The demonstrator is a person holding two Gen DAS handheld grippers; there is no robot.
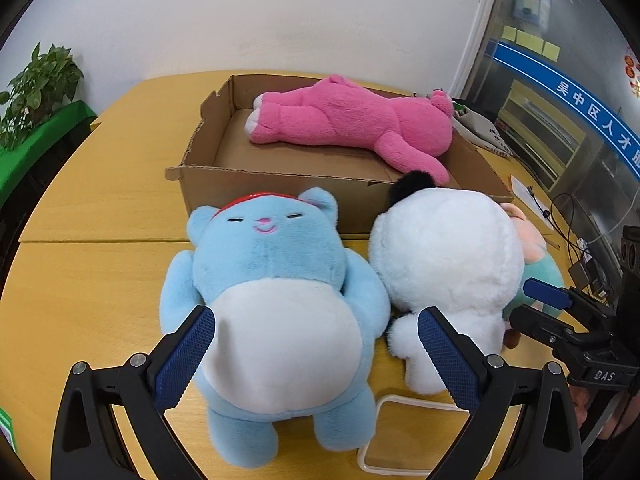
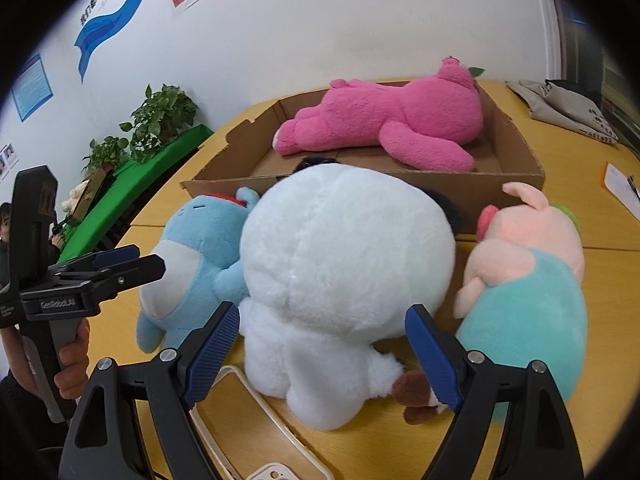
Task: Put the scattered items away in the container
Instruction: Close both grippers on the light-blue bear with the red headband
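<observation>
A light blue bear plush [image 1: 272, 272] lies on its back on the wooden table [image 1: 92, 280], in front of the cardboard box [image 1: 280, 196]. My left gripper [image 1: 316, 320] is open, its fingers straddling the bear's white belly. Beside the bear sits a white plush [image 2: 344, 248] with black ears. My right gripper [image 2: 322, 314] is open around its lower body. A pink plush [image 1: 352, 116] lies inside the box. A pink pig plush [image 2: 532, 272] in a teal top rests to the right of the white one.
A clear phone case [image 2: 256, 400] lies on the table under the grippers, with a small brown toy [image 2: 416, 396] beside it. A grey cloth bag [image 2: 568, 108] and papers [image 2: 620, 184] sit at the right; cables [image 1: 576, 240] trail there too. Potted plants [image 2: 164, 116] stand left.
</observation>
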